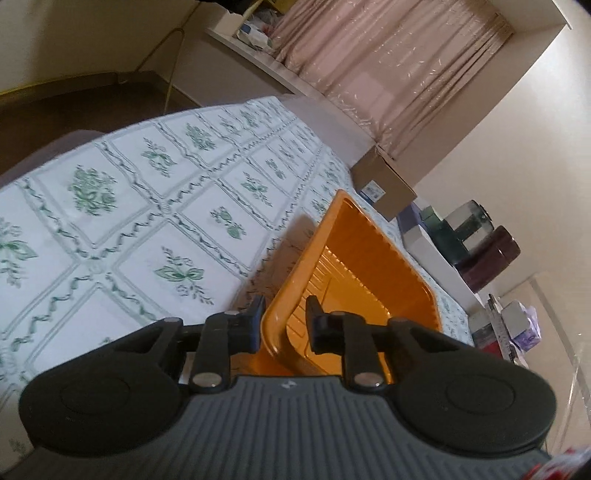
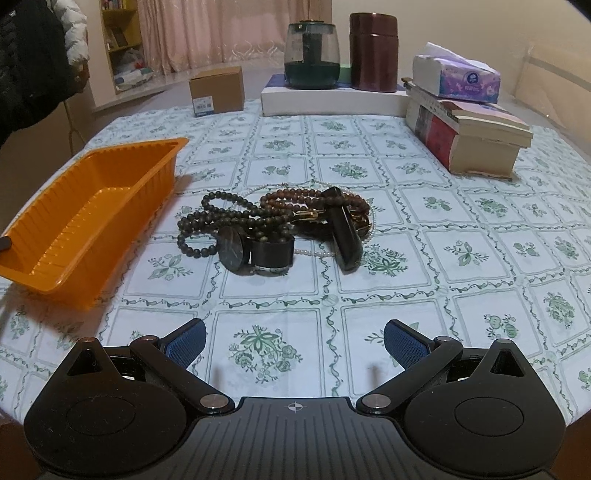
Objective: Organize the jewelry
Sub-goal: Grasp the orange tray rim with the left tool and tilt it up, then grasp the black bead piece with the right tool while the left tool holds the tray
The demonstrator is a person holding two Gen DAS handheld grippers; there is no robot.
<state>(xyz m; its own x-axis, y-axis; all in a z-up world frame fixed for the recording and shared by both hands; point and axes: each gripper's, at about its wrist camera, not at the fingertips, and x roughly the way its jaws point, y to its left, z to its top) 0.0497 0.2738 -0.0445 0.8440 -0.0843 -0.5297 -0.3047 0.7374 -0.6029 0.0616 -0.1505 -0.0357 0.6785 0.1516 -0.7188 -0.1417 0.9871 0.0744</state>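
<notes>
Only the right wrist view showed the tangled heap of dark beaded jewelry [image 2: 273, 225], beyond the wide-open right tool [image 2: 294, 345]. The left tool [image 1: 284, 319] pinched the near rim of the long orange plastic tray [image 1: 354, 266], whose length ran away toward the table's [image 2: 280, 295] far edge.

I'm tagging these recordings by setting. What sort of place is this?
Most likely a home living or dining room: a table under a floral tablecloth, pink curtains, a tissue pack on stacked books.

One orange tray [image 2: 85, 218]; two books [image 2: 469, 136]; one box [image 2: 217, 89].
</notes>
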